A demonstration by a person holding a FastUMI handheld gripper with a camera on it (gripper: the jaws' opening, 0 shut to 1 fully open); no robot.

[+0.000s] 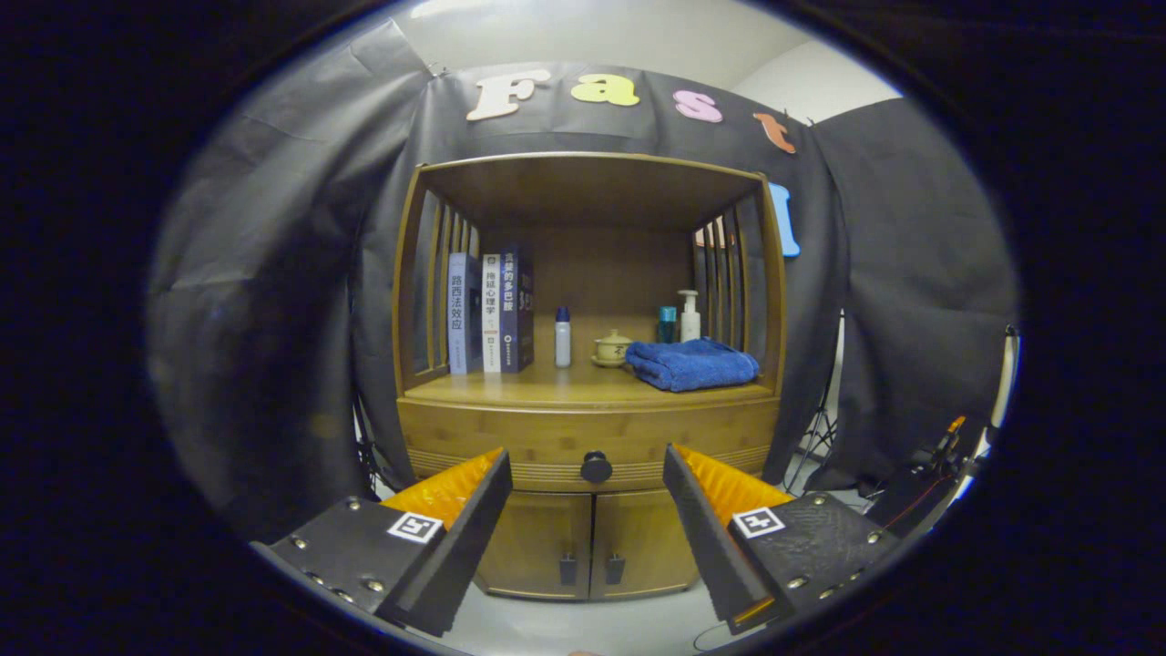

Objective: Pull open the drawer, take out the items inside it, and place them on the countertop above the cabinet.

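The gripper point(588, 474) sits nearest, its two fingers point(455, 538) spread wide apart with nothing between them but open air, well short of the furniture ahead. Beyond the fingertips, framed in the gap between them, stands a light-brown bamboo cabinet point(588, 428). Its wide shallow drawer point(510, 437) is fully closed, and the round black knob point(596, 467) at the drawer's middle lies directly ahead of the gripper. What the drawer holds cannot be seen. Below the drawer are two closed cabinet doors point(588, 542) with small dark handles.

Above the drawer, the bamboo countertop point(537, 387) carries a folded blue towel point(692, 364) toward the right. Behind and beside it stand a small beige lidded ceramic cup point(612, 348), a slim white bottle with a blue cap point(563, 337), a teal bottle point(668, 324) and a white pump bottle point(690, 316). At the left, a row of upright books point(490, 312) leans against the slatted side panel point(437, 292).
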